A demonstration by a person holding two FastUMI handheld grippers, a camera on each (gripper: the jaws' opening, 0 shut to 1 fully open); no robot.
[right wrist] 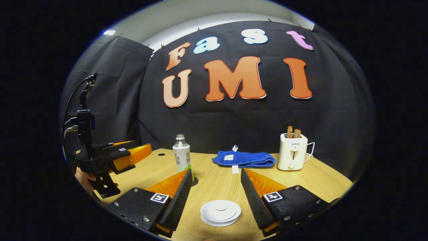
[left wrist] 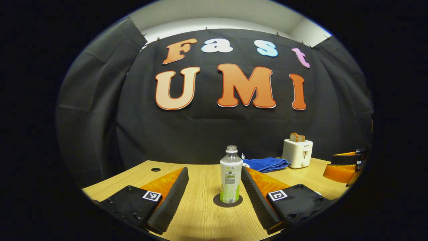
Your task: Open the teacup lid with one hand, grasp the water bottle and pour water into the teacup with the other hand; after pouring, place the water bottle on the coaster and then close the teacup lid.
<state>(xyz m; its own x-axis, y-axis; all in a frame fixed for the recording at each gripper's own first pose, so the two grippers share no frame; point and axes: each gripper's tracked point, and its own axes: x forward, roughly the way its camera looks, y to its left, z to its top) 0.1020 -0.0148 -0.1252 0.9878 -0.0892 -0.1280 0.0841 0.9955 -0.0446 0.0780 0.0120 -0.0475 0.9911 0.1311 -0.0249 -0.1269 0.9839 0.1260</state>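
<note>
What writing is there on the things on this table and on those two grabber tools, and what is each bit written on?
"SUPOR": small brand word on the front of the toaster, just legible.
Water bottle label: print too small to read.
Tag on the blue towel: too small to read.
Square markers on the left gripper and right gripper: black-and-white patterns, no words.

Water bottle (left wrist: 231,174) stands upright on the coaster (left wrist: 217,202) on the table (left wrist: 204,214); behind it to the right lies a folded cloth (left wrist: 266,164), then a toaster (left wrist: 297,152) farther right
</note>
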